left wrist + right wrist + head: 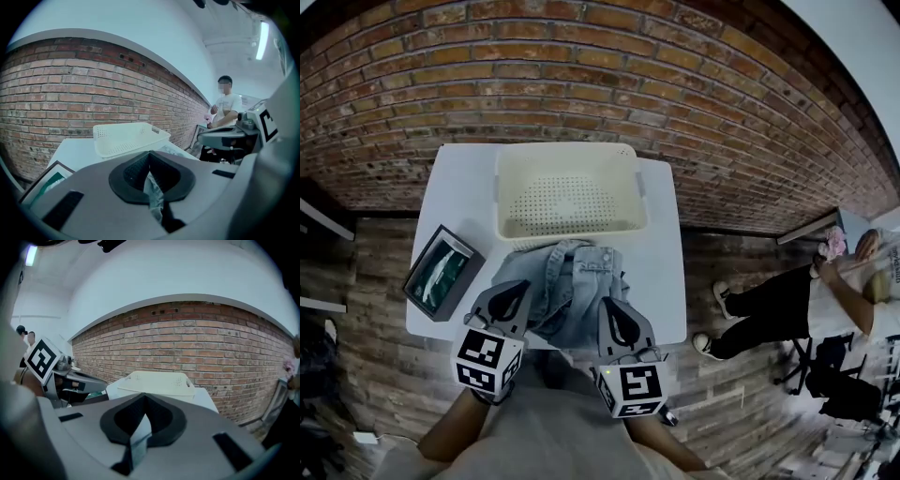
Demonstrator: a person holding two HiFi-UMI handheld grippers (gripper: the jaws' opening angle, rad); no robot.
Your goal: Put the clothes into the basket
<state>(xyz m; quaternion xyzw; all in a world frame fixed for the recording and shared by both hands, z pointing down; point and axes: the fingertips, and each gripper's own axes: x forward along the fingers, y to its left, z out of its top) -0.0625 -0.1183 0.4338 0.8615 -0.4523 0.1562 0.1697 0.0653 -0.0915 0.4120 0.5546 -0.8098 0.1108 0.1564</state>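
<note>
A light-blue denim jacket (567,286) lies crumpled at the near edge of the white table (459,202), just in front of the cream perforated basket (570,190). My left gripper (512,302) is shut on the jacket's left side; a strip of denim (153,194) shows pinched between its jaws. My right gripper (623,323) is shut on the jacket's right side, with a fold of the denim (139,439) held in its jaws. The basket (126,137) (157,381) stands empty ahead of both grippers.
A dark framed box with a green inside (442,272) rests on the table's left. A brick wall (581,84) runs behind the table. A person (811,300) sits to the right on the wooden floor area, away from the table.
</note>
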